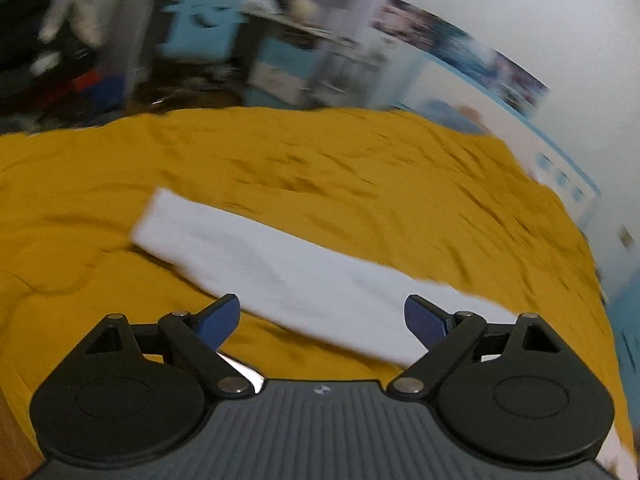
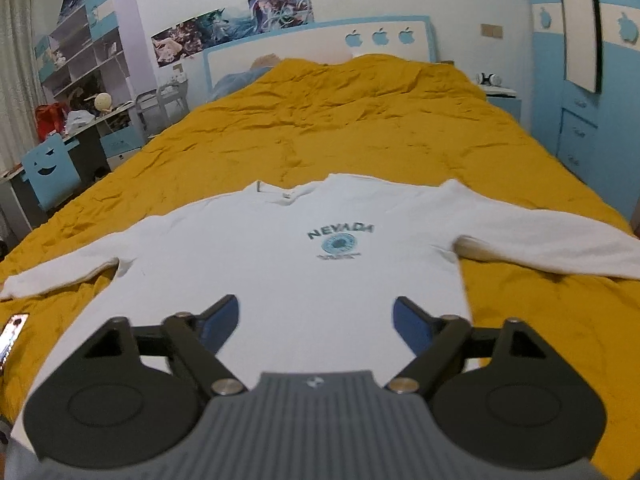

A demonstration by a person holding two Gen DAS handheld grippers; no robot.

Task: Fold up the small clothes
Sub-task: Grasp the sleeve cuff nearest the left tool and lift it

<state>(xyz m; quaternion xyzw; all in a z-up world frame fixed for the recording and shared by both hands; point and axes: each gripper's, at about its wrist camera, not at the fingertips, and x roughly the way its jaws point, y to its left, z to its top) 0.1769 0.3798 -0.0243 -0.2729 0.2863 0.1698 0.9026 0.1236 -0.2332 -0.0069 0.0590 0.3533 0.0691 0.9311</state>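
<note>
Here, a white long-sleeved cotton sweatshirt (image 2: 280,264) with a blue "NEVADA" print lies flat, face up, on the wrinkled mustard-yellow quilt (image 2: 360,120), both sleeves spread sideways, collar toward the white-and-blue headboard (image 2: 320,40). My right gripper (image 2: 316,320) hangs over its hem, blue pads apart, holding nothing. My left gripper (image 1: 322,320) sits above one sleeve (image 1: 280,264), fingers likewise spread and empty; that view is motion-blurred. A cluttered desk (image 2: 92,120) stands left of the bed, a blue wardrobe (image 2: 592,100) right.
</note>
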